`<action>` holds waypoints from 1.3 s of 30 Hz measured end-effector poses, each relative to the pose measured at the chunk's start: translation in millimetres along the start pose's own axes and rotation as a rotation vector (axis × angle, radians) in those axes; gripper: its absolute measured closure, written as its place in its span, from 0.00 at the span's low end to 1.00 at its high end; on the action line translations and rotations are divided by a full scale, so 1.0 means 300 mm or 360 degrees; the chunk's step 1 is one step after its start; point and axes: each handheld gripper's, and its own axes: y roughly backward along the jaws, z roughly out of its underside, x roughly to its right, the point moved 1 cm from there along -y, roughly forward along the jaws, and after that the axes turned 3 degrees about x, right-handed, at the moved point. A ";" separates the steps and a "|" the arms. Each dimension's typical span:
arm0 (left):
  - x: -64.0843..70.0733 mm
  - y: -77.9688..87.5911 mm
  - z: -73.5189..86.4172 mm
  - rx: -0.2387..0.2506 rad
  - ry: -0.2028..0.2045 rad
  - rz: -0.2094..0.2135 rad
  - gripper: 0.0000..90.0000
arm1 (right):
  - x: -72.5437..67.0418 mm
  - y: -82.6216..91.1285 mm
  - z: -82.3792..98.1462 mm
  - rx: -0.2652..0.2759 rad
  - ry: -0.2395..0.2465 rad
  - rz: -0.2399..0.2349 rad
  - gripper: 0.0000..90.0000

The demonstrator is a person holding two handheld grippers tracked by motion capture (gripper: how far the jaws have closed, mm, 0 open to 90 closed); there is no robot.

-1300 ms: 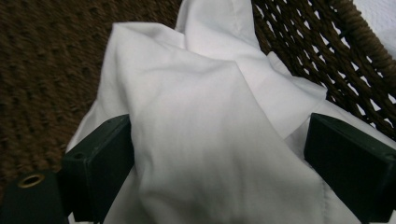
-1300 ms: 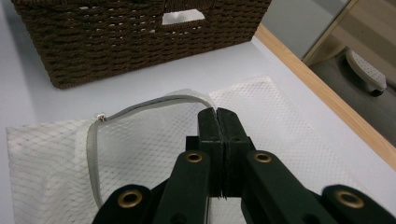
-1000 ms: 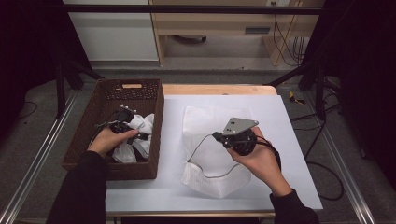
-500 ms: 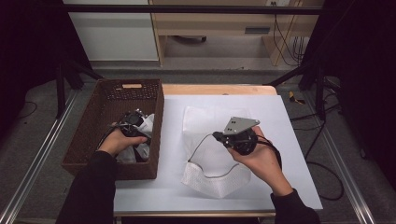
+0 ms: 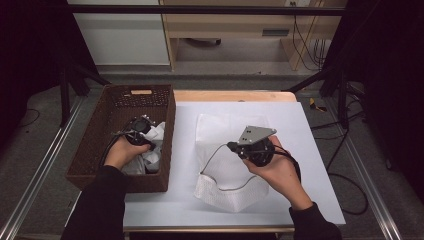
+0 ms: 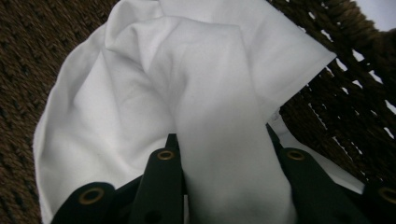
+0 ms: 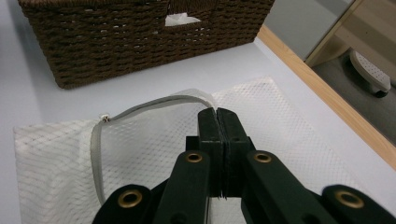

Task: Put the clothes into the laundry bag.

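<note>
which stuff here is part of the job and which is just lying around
In the job:
- white cloth, between the left gripper jaws, which have just been closing
- wicker basket holding it
- mesh laundry bag, its grey rim pinched by the right gripper

Lying about:
- wooden shelf unit
- floor cables

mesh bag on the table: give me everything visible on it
The mesh bag is white, fine netted fabric, lying flat on the pale table right of the woven basket, apart from it. A grey zipper edge bounds its mouth; that edge is lifted into an arch, so the mouth gapes. The right gripper is shut on that edge, holding it up. The rest of the bag rests limp on the table, slightly wrinkled. What is inside cannot be told.
</note>
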 end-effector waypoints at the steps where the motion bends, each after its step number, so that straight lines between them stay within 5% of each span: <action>1: 0.003 0.006 0.000 0.0013 0.0001 -0.0010 0.80 | -0.003 -0.001 -0.001 -0.0002 0.0005 -0.0004 1.00; 24: -0.069 0.155 0.024 0.0136 0.0035 -0.0128 0.83 | 0.000 -0.009 0.005 -0.0017 0.0004 -0.0012 1.00; 39: -0.068 0.256 0.002 0.0201 0.0018 -0.0157 0.83 | 0.006 -0.007 0.009 -0.0015 -0.0005 -0.0018 1.00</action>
